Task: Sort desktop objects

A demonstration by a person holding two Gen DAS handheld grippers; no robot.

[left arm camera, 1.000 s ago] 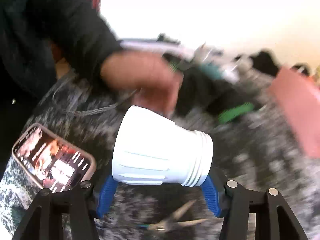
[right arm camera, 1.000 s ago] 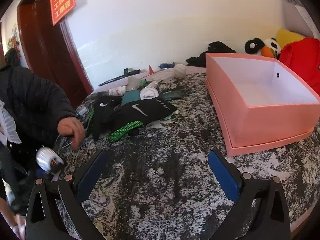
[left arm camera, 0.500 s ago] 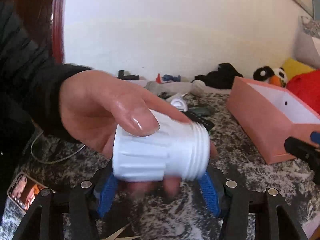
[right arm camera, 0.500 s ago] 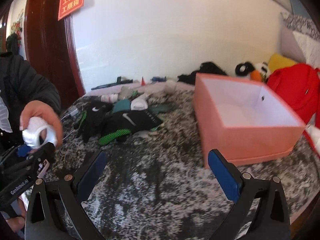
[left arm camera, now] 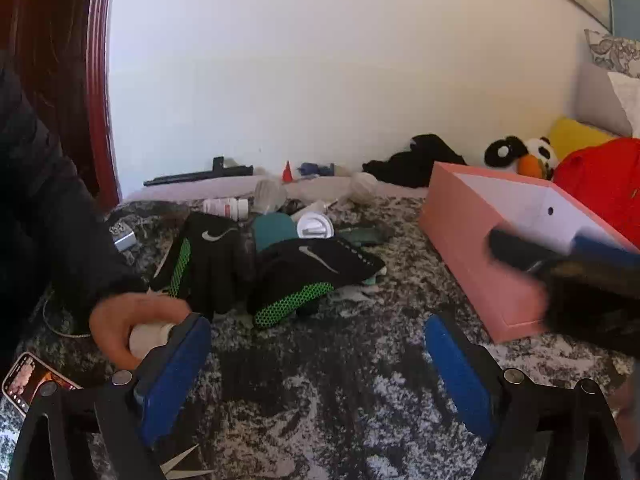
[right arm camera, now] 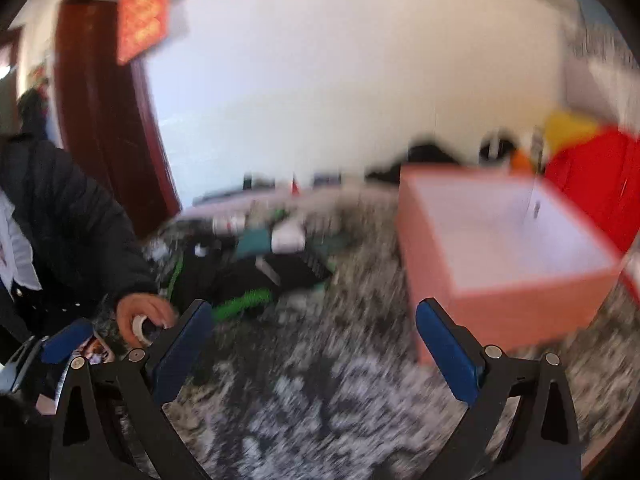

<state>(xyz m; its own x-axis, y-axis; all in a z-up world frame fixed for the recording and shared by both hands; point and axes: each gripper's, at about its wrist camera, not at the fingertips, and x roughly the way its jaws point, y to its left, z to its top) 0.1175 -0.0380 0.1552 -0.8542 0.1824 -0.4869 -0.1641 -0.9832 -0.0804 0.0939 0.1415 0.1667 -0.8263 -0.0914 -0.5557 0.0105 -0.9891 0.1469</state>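
My left gripper [left arm camera: 318, 356] is open and empty above the marbled table. A bare hand [left arm camera: 132, 324] holds the white ribbed cup [left arm camera: 148, 338] just left of my left blue finger [left arm camera: 172, 368]. Black Nike gloves [left arm camera: 304, 276] with green palms lie in the middle, with a teal item, a white lid [left arm camera: 315, 226] and a pill bottle [left arm camera: 224, 208] behind. The pink open box [left arm camera: 492, 248] stands at right. My right gripper [right arm camera: 314, 344] is open and empty; its view is blurred, showing the box [right arm camera: 504, 264] and the hand with the cup [right arm camera: 140, 322].
A phone [left arm camera: 28, 380] lies at the front left corner, scissors tips [left arm camera: 180, 466] at the bottom. The right gripper's blurred body [left arm camera: 580, 276] crosses in front of the box. Plush toys, a red bag [left arm camera: 600, 176] and black cloth sit behind.
The hand has taken the white cup out of my left gripper and moved it left and down. The left jaws have opened wide. The right gripper is swinging, blurring its view.
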